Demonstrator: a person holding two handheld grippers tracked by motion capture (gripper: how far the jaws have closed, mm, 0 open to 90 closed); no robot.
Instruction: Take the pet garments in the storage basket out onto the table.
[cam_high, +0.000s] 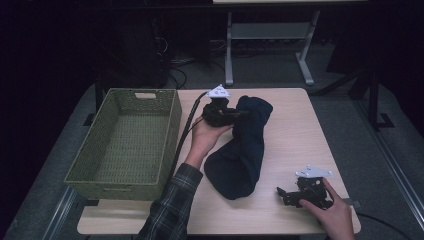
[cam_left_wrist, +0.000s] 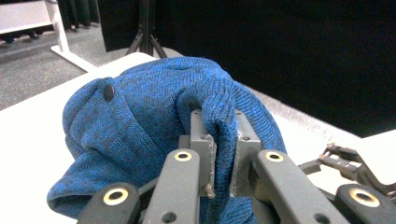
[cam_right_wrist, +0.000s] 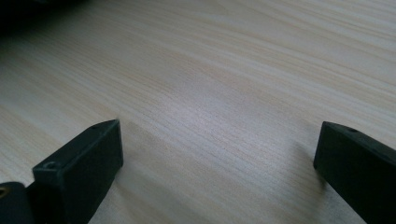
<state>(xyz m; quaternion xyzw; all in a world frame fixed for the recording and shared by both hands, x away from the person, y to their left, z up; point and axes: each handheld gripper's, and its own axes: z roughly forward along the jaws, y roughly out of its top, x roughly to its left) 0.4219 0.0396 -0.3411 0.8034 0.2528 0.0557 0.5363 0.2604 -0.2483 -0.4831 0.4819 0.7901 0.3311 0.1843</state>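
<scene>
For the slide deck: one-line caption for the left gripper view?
Left gripper pinching a fold of a blue knit garment lying on the table.

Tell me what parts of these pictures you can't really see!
- Blue knitted garment: high view, too dark to tell what kind; in the left gripper view its lower part is hidden behind the left gripper.
- Green woven basket: high view, near inside wall hidden by its own rim.
- Right gripper: high view, partly covered by the hand.
</scene>
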